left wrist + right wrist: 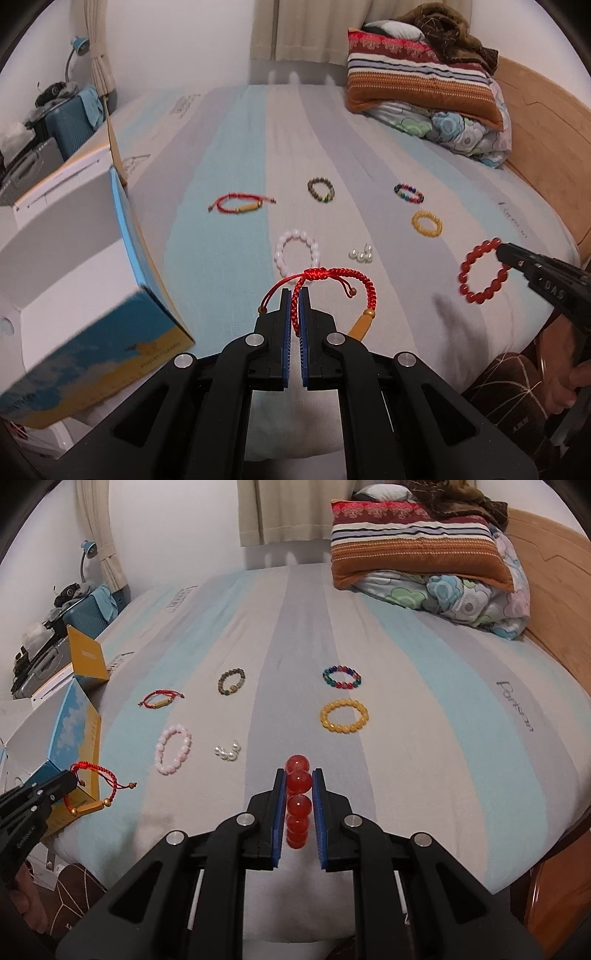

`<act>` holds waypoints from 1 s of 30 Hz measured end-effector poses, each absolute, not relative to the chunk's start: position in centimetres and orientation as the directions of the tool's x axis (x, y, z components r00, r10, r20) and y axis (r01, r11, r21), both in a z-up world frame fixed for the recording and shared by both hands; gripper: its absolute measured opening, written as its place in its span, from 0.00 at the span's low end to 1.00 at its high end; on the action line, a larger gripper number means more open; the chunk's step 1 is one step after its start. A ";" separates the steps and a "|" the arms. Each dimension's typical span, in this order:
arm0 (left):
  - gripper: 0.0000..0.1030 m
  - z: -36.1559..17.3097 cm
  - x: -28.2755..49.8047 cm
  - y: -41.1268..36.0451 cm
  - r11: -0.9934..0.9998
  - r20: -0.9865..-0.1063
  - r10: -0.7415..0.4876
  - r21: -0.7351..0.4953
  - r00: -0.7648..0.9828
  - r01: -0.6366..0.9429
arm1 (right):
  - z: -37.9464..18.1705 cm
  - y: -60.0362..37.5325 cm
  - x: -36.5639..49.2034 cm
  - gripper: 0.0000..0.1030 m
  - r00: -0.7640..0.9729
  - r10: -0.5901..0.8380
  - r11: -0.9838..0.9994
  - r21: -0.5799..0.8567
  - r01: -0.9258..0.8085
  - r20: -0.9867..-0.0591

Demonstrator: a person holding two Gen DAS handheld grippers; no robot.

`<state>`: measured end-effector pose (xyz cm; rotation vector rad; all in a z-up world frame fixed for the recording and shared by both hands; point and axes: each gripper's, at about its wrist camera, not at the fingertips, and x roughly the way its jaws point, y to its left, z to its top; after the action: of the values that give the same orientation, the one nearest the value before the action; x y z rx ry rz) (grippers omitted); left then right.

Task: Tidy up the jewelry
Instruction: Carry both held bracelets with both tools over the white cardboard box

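Observation:
My left gripper [294, 295] is shut on a red braided cord bracelet [364, 286] and holds it above the bed, beside an open box [85, 295]. It shows at the left of the right wrist view [72, 781]. My right gripper [298, 775] is shut on a red bead bracelet [297, 781], held above the bed's near edge; the bracelet also shows in the left wrist view [480, 271]. On the striped sheet lie a pink bead bracelet [173, 748], pearls [227, 752], a yellow bracelet [344, 716], a multicolour bracelet [341, 677], a brown bead bracelet [231, 682] and another red cord bracelet [160, 698].
The box [75, 731] stands at the bed's left edge, with a yellow flap [88, 659] behind it. Pillows and a folded quilt [443, 554] sit at the far right by the wooden bed frame [554, 576]. A blue suitcase and clutter [85, 605] stand at the far left.

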<state>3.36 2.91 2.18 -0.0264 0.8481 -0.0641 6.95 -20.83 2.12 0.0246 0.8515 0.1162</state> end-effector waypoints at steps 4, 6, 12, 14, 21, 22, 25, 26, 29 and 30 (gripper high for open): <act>0.03 3.5 3.8 3.4 0.997 -0.740 -0.073 -0.055 0.669 0.048 | 3.3 -19.8 7.4 0.13 0.655 0.117 0.992 0.060 -0.110 -0.747; 0.03 4.2 4.1 3.8 0.998 -0.737 -0.069 -0.056 0.672 0.041 | 4.0 -19.1 7.8 0.13 0.656 0.119 0.991 0.052 -0.121 -0.745; 0.03 5.6 4.6 5.4 0.999 -0.736 -0.032 -0.037 0.676 0.007 | 5.4 -17.3 8.9 0.13 0.651 0.129 0.989 0.050 -0.140 -0.748; 0.03 6.0 4.6 6.2 0.999 -0.738 -0.023 -0.037 0.675 -0.006 | 5.7 -16.5 9.2 0.13 0.650 0.136 0.988 0.051 -0.148 -0.748; 0.03 7.3 4.4 9.2 0.998 -0.728 0.008 -0.032 0.685 -0.046 | 6.5 -14.0 10.0 0.13 0.637 0.166 0.982 0.069 -0.175 -0.753; 0.03 7.4 4.4 9.6 0.998 -0.728 0.011 -0.033 0.686 -0.051 | 6.7 -13.4 10.2 0.13 0.633 0.172 0.981 0.072 -0.180 -0.755; 0.03 8.1 4.0 11.1 0.997 -0.723 0.023 -0.036 0.691 -0.070 | 7.0 -12.2 10.3 0.13 0.633 0.181 0.979 0.073 -0.193 -0.752; 0.03 8.3 3.8 11.5 0.996 -0.721 0.026 -0.036 0.692 -0.075 | 7.2 -11.8 10.4 0.13 0.632 0.186 0.977 0.076 -0.197 -0.752; 0.03 8.9 3.5 12.8 0.995 -0.716 0.038 -0.037 0.697 -0.092 | 7.6 -10.4 10.5 0.13 0.631 0.198 0.974 0.082 -0.210 -0.750; 0.03 9.1 3.5 13.2 0.994 -0.715 0.042 -0.037 0.698 -0.098 | 7.7 -10.0 10.5 0.13 0.631 0.201 0.974 0.082 -0.213 -0.749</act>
<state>3.48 13.17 9.06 -0.0743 0.7950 0.0785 10.54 -10.02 7.71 -0.0152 0.8554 0.2373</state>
